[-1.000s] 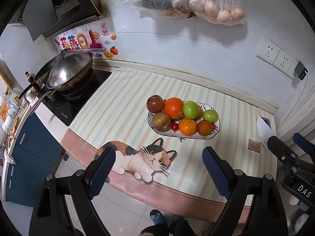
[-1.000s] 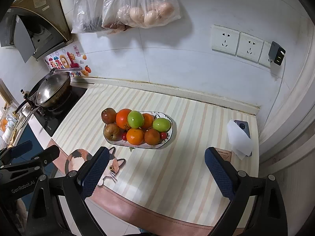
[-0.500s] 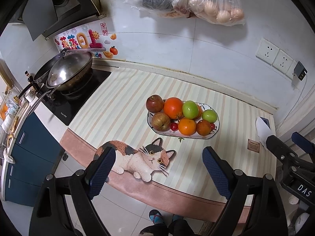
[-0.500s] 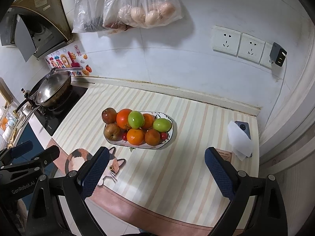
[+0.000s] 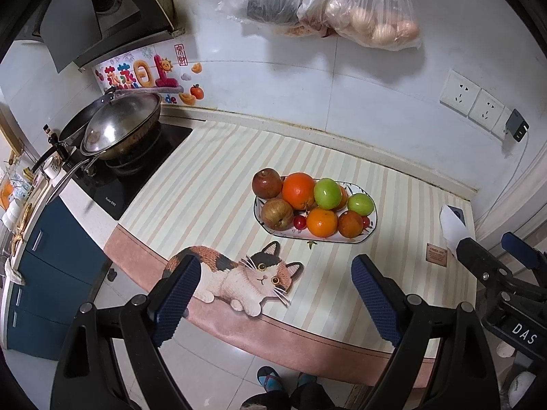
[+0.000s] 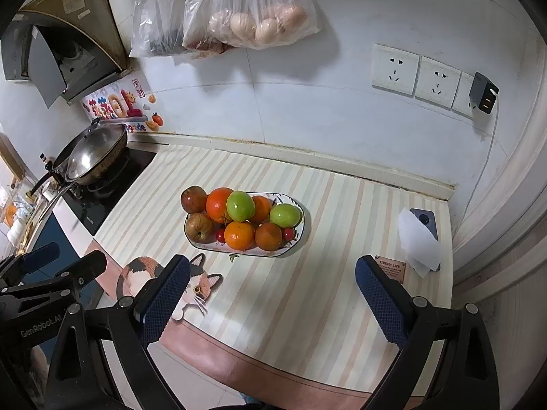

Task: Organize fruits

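Note:
An oval white plate (image 5: pixel 370 230) (image 6: pixel 301 230) stands mid-counter on a striped mat, heaped with fruit: red apples (image 5: pixel 266 182) (image 6: pixel 194 199), oranges (image 5: pixel 298 190) (image 6: pixel 220 204), green apples (image 5: pixel 327 193) (image 6: pixel 240 206) and small red cherry tomatoes (image 5: pixel 299 221). My left gripper (image 5: pixel 275 275) hovers open above the counter's front edge, short of the plate, with nothing between its blue pads. My right gripper (image 6: pixel 273 276) is also open and empty, over the mat in front of the plate and to its right. Each gripper shows at the edge of the other's view.
A wok (image 5: pixel 119 130) sits on the black hob at the left. A cat-shaped mat (image 5: pixel 246 278) lies at the counter's front edge. A phone under white paper (image 6: pixel 418 239) lies at the right. Bags of food (image 6: pixel 253 17) hang on the wall, with sockets (image 6: pixel 415 75) to the right.

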`<state>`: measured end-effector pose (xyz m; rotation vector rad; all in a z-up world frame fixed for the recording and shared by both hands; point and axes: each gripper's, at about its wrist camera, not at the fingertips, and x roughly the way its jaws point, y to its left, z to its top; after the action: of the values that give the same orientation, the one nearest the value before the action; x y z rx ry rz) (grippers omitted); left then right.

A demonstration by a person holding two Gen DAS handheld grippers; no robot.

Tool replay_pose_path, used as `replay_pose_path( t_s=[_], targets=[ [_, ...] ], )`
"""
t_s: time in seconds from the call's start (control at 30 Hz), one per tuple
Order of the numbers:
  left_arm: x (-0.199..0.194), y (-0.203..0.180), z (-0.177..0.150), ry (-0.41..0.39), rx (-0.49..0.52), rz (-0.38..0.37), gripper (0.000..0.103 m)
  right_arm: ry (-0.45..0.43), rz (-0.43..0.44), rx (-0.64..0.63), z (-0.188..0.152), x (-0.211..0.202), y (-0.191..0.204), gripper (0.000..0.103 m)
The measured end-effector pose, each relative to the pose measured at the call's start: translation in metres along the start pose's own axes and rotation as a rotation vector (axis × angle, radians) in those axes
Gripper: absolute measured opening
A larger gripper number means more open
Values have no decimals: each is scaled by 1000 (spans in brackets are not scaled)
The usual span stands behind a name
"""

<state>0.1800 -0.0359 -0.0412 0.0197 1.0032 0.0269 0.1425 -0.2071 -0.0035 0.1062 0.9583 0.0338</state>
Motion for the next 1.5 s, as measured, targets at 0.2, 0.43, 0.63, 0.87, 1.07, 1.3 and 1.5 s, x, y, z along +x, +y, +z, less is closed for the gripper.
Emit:
replay_pose_path(
  t_s=[0.2, 0.43, 0.63, 0.87, 1.07, 1.3, 1.5],
  targets=[
    [-4, 0, -1, -4, 0, 0, 90, -11, 5, -2, 1, -6, 2, 99],
    [-5, 0, -2, -4, 0, -3, 90, -18, 15, 0, 1, -10, 3, 99],
    [-8, 0, -1, -9, 2, -2, 90, -22, 17, 1, 2, -12, 2, 99],
    [-14, -2, -1, -17, 4, -6, 90, -22, 20, 2, 0, -16, 5, 99],
    [-14, -1, -3, -17, 3, -6, 90, -24, 23, 3, -1, -18, 5, 99],
    [-16, -1, -3, -17, 4, -5, 90, -25, 25, 5, -4, -20, 8, 99],
    [-22, 3, -5, -29, -5, 4, 90, -26, 28, 5, -5, -21, 9, 99]
  ],
)
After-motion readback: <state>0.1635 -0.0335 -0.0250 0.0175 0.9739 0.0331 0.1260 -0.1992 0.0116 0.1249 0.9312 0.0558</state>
